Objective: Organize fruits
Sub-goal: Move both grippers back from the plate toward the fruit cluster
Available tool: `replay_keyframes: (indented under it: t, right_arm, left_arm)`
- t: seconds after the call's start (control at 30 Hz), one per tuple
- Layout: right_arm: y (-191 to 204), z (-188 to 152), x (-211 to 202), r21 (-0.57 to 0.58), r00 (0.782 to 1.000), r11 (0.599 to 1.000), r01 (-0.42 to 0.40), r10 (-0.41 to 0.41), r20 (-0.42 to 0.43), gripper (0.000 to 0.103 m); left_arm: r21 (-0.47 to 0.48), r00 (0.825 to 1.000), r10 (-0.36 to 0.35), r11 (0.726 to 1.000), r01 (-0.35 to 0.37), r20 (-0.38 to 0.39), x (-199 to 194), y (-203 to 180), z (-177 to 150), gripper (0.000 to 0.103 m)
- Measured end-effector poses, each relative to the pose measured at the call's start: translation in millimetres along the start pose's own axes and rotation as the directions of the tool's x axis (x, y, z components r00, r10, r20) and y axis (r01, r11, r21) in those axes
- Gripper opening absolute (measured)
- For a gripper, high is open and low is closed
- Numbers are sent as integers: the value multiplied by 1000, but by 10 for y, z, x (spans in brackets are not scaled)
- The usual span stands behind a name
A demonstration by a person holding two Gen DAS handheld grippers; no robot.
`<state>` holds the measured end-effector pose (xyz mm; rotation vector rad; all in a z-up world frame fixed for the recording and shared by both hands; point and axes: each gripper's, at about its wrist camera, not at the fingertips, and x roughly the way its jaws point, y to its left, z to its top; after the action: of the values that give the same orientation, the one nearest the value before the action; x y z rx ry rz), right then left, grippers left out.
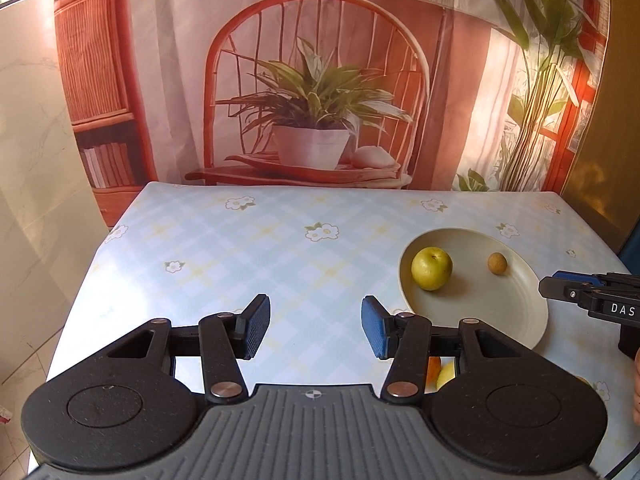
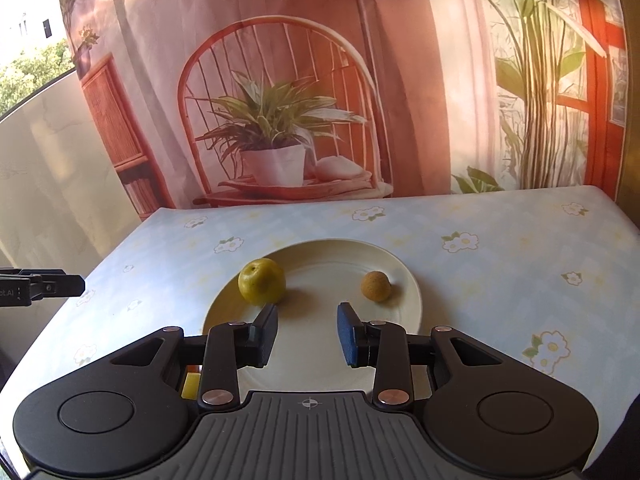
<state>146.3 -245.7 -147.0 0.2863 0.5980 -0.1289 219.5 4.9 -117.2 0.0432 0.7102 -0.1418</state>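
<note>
**Plate w/ two fruits, both grippers empty**

Cream plate (image 2: 404, 276) sat on the counter (image 2: 500, 280), holding a yellow-green apple (image 2: 262, 287) at its left side and a small brown round fruit (image 2: 375, 286) at its right, the two apart. More fruit, orange and yellow bits (image 1: 440, 372), showed only partly behind the left gripper's linkage; type unclear.

Left gripper (image 1: 316, 330) hung over bare cloth left of the plate, fingers spread, nothing between them. Right gripper (image 2: 307, 338) hung over the plate's near part, fingers parted, nothing between them, the apple just past the left finger.

Counter wore a pale blue checked cloth w/ white flowers. Behind it hung a printed backdrop (image 1: 316, 92): chair, potted plant, lamp.
</note>
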Motion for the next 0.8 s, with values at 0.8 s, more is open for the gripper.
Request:
replay_keyframes:
  t: [0.8]
  right_arm:
    - [70,-594,-454,-25,993,997,68,-70,-92,44]
  left_arm:
    - [-64,997,-56,997,53,-47,-237,-183,-475,53]
